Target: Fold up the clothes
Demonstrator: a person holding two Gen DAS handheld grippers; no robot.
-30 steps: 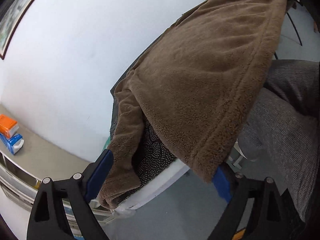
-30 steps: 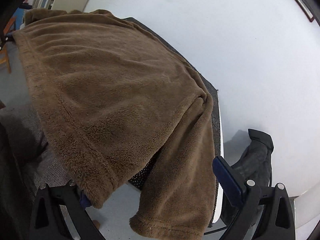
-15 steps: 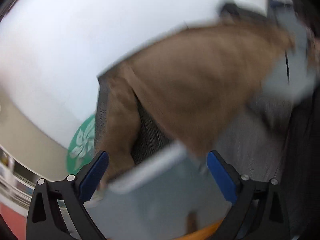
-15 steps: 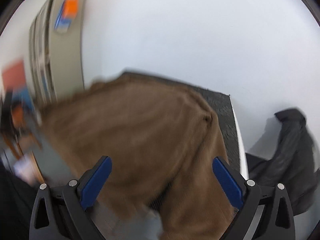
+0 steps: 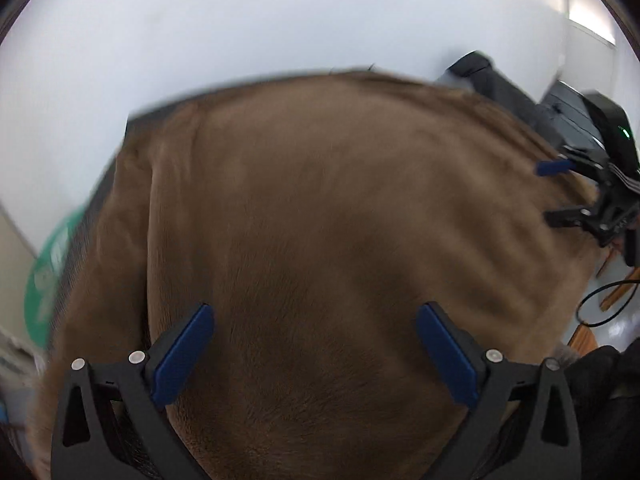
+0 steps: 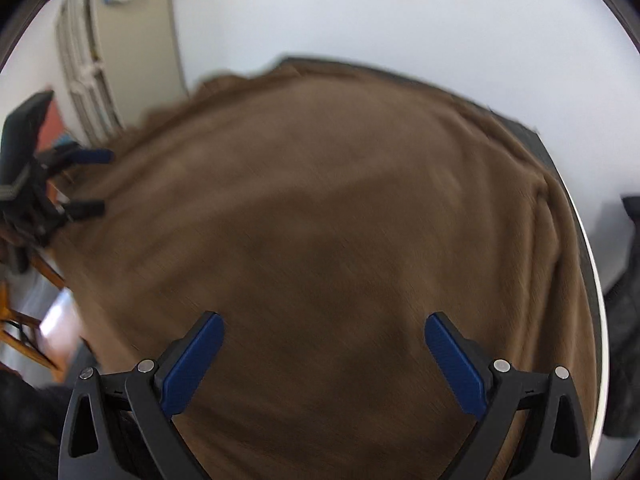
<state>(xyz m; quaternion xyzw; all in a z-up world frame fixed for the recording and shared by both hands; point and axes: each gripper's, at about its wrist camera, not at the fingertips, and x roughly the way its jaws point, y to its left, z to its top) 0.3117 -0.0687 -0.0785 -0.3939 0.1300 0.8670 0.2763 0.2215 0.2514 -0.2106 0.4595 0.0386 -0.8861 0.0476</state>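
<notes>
A brown fleece garment (image 5: pixel 340 220) lies spread over a dark-topped table and fills most of both views (image 6: pixel 340 220). My left gripper (image 5: pixel 314 320) hovers over its near part, open, with nothing between its blue pads. My right gripper (image 6: pixel 324 326) hangs open above the same cloth, further right. Each gripper shows in the other's view: the right one at the far right edge (image 5: pixel 560 190), the left one at the far left edge (image 6: pixel 94 182). A sleeve (image 5: pixel 116 240) falls along the garment's left side. Both views are motion-blurred.
A white wall stands behind the table. A dark jacket (image 5: pixel 492 84) hangs at the right, also seen as dark cloth (image 6: pixel 628 280). A beige shelf unit (image 6: pixel 104 52) stands at the left. A green round sign (image 5: pixel 48 268) is left of the table. Wooden chair legs (image 6: pixel 24 320) are nearby.
Both grippers let go of the hem, rose and swung from below the table edge to over the garment. The brown cloth now lies spread on the table instead of hanging down.
</notes>
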